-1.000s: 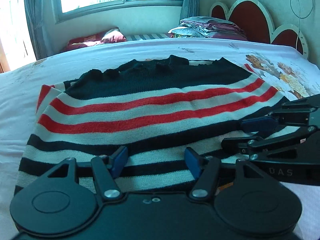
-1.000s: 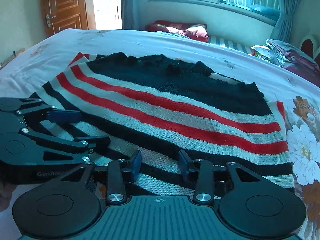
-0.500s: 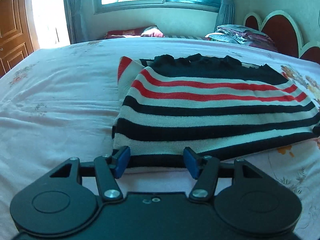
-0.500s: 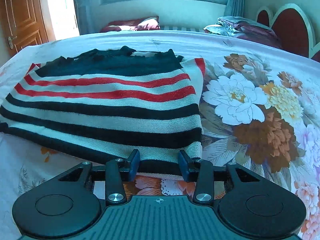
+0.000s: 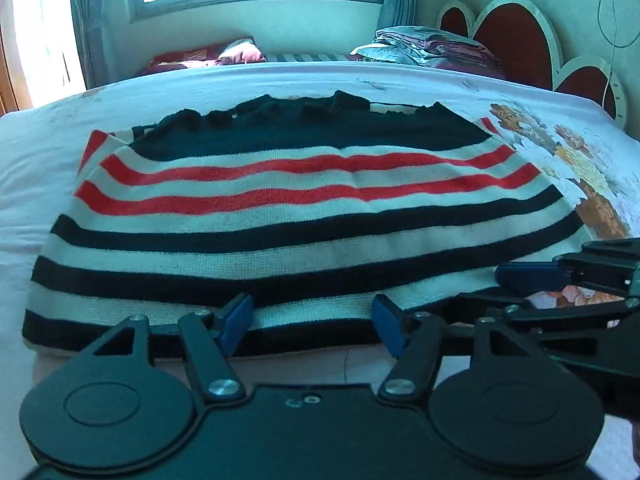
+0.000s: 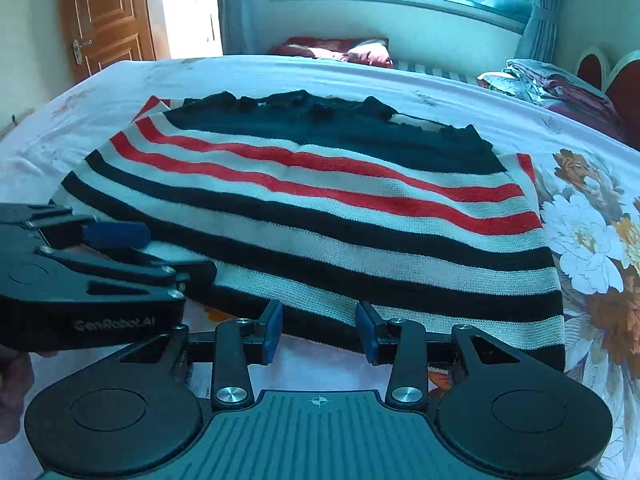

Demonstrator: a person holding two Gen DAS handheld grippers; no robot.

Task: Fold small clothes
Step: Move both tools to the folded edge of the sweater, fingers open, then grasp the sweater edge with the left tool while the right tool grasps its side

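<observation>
Striped sweater [image 5: 304, 216] spread flat on the floral bedsheet [image 6: 592, 240], black band farthest from both tools. Left gripper [image 5: 312, 322] at the sweater's near hem, jaws opening with hem cloth between, no grip visible. Right gripper [image 6: 318, 332] beside it at the same hem, jaws moderately apart, unclamped; "GenRobot.AI" legible on the left gripper's side in the right wrist view.

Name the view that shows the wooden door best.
The right wrist view: the wooden door stands whole at upper left, handle visible. The left wrist view shows only a brown sliver at its left edge, perhaps that door.
</observation>
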